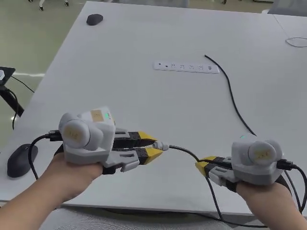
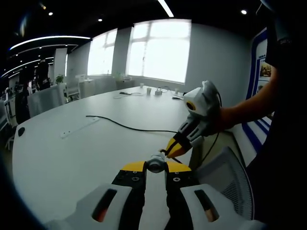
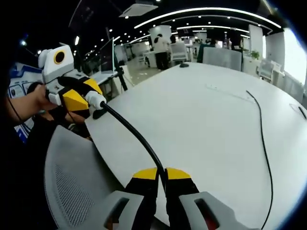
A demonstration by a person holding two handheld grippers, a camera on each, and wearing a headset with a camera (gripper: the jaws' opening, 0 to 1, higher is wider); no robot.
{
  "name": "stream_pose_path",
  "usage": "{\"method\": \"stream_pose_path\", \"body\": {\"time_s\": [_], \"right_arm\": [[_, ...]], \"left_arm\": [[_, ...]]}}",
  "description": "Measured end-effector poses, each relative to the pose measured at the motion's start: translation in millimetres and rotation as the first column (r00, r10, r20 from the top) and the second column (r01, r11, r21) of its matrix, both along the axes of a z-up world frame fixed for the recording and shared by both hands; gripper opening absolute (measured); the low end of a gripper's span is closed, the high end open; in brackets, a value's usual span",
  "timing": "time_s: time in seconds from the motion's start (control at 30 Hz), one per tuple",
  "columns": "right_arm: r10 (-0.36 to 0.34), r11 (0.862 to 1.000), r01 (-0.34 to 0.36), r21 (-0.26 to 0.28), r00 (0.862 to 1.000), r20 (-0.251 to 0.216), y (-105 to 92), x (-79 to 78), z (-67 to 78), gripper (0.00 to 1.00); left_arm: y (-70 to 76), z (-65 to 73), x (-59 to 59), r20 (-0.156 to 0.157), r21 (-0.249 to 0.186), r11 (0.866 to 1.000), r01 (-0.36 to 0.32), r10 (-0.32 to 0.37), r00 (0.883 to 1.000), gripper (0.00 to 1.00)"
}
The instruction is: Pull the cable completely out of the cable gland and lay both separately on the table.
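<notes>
Above the near edge of the table, the left gripper is clamping its jaws on the cable gland, a small pale fitting that is sitting at the yellow jaw tips and poking out past them toward the right. The right gripper is pinching the black cable between closed jaws a short way along from the gland. In the right gripper view the cable is leaving the jaw tips and running across to the gland.

The stretch between the two grippers is hanging in a shallow curve, clear of the tabletop. Its long axis is lying roughly left to right across the person's front, along the line joining the two sets of jaw tips. The cable is entering the gland, so the two parts are not yet separated, and neither is resting on the table.

The relation governing the coming move is this shared axis. The gland is lying directly to the left of the right gripper's jaws, and the cable is pointing out of the gland toward them. A pull would therefore probably need to be running along that line, with the hands drawing apart and not sideways. The right gripper is the nearer to the free length of cable.
</notes>
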State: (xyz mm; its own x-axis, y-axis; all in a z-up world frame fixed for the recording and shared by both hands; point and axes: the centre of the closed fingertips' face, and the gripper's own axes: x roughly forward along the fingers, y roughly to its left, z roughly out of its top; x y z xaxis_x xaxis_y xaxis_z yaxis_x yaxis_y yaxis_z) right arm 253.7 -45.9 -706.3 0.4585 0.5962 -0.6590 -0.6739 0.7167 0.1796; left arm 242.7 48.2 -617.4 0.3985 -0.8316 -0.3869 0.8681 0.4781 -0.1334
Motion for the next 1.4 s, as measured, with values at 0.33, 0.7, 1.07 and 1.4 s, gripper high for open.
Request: {"method": "stream_pose_path", "body": {"time_s": [0.33,0.7,1.07,1.4], "right_arm": [[0.009,1.0,-0.009,-0.017,1.0,0.013,-11.0,-3.9,-5.0,0.0],[0.031,0.999,-0.03,-0.029,0.999,0.035,-6.5,-2.8,0.8,0.0],[0.027,0.999,-0.025,-0.036,0.999,0.047,0.8,7.4,15.1,0.0],[0.042,0.997,-0.037,-0.072,0.996,0.081,10.5,26.0,24.5,0.0]], "left_arm": [[-0.9,-1.2,-2.0,0.001,-0.002,1.0,-0.013,0.013,1.0,0.15],[-3.5,-2.3,-5.9,-0.001,-0.001,1.0,-0.009,0.009,1.0,0.15],[1.9,-6.5,-4.8,0.002,-0.005,1.0,-0.007,0.007,1.0,0.15],[10.9,-18.5,-7.3,-0.014,-0.002,1.0,0.006,-0.006,1.0,0.15]]}}
